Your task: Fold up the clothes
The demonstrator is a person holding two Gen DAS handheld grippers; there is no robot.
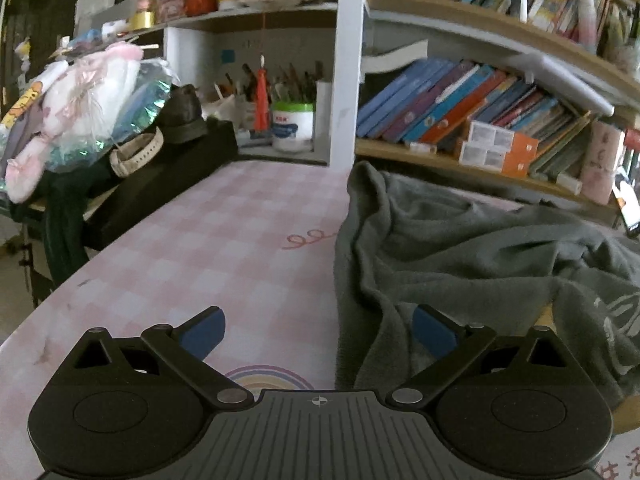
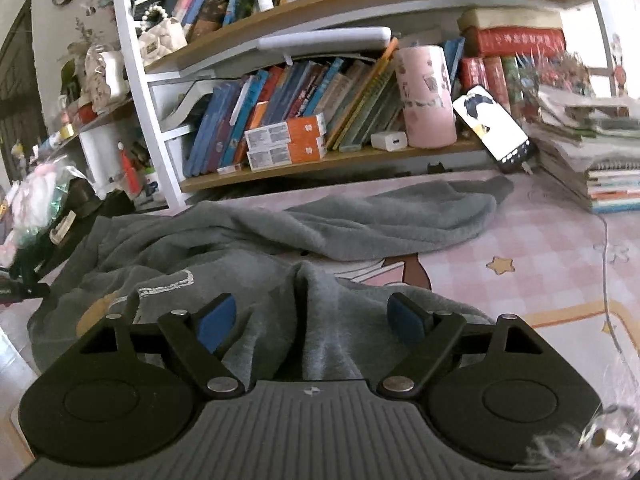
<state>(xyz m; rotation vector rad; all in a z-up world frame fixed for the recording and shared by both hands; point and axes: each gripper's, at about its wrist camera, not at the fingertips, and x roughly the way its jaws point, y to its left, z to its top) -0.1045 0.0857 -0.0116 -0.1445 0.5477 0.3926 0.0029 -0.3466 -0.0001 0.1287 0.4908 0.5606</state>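
A grey fleece garment (image 1: 460, 248) lies crumpled on the pink checked table (image 1: 224, 240). In the left wrist view it covers the right half of the table. My left gripper (image 1: 318, 330) is open at the garment's left edge, its right blue pad (image 1: 432, 332) over the cloth and its left pad (image 1: 204, 332) over bare table. In the right wrist view the garment (image 2: 248, 240) spreads from the left to a sleeve (image 2: 400, 216) at the back. My right gripper (image 2: 312, 320) is open, with a raised fold of cloth (image 2: 320, 312) between the jaws.
A bookshelf (image 2: 320, 160) full of books runs along the back of the table. A pink cup (image 2: 426, 96), a phone (image 2: 496, 124) and a stack of books (image 2: 592, 152) stand at the right. A black box (image 1: 160, 192) with bags and a watch sits at the left.
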